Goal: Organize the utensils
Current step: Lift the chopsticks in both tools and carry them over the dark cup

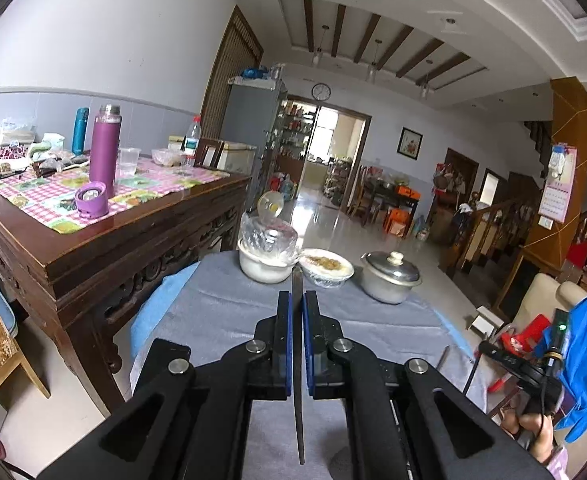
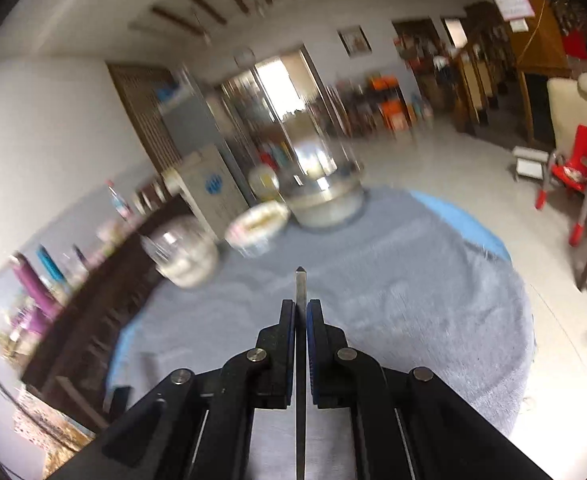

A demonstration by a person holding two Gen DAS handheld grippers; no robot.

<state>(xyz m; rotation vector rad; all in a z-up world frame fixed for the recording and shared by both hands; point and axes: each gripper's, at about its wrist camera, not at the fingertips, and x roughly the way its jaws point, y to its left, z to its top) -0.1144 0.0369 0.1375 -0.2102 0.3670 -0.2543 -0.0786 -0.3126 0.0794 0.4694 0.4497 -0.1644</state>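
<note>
Left wrist view: the left claw [image 1: 296,300] is closed almost fully, its blue-lined jaws pinching a thin dark metal utensil [image 1: 297,380] that runs edge-on along the gap, its far tip reaching past the fingertips toward the dishes and its near end trailing back under the camera. The claw is held level above the grey-clothed round tabletop [image 1: 213,320], pointing at the far edge. There stand a white bowl [image 1: 263,266] with a clear glass lid on it, a wrapped dish of food [image 1: 326,266] touching it on the right, and a lidded metal pot [image 1: 389,278] further right. Another thin stick-like piece [image 1: 442,358] lies on the cloth near right. At the far right edge the person's right hand [image 1: 537,424] grips the other tool's handle.

Right wrist view: the picture is blurred and tilted, which suggests quick motion. The right claw [image 2: 301,304] is likewise nearly shut on a flat silver utensil strip [image 2: 300,286] whose pointed tip pokes just past the fingertips. It is held above the near middle of the cloth, rolled to one side, well apart from the dishes.

Judgement: each claw carries one utensil, so the step is transport. Next they need a common resting place; no holder is visible, so I cannot say where. Lowering gently and opening only on contact would keep the thin pieces from sliding.
</note>
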